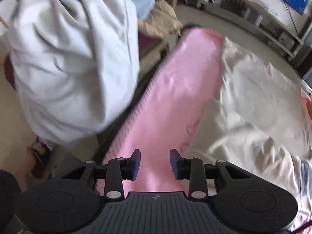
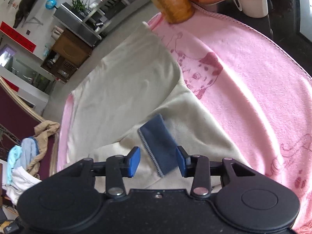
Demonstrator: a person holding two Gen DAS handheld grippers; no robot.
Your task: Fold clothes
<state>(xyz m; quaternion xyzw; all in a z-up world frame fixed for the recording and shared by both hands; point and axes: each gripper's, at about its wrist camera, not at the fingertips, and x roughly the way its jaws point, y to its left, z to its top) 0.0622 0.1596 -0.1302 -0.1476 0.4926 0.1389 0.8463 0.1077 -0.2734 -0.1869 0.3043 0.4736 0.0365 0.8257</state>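
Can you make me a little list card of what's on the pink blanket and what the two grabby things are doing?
cover: pink blanket with animal drawings
garment being folded: cream garment lying on the blanket, one part folded over
blue bit: blue tab on the cream garment
right gripper: jaws apart, either side of the blue tab, not pressing it
left gripper: jaws apart over bare blanket, nothing held
waiting pile: clothes pile off to the left of the blanket
also near: orange bottle at the blanket's far edge

No words or numbers can be read. A red strip (image 2: 18, 37) on the far wall has dark marks on it, but they are too small to make out.
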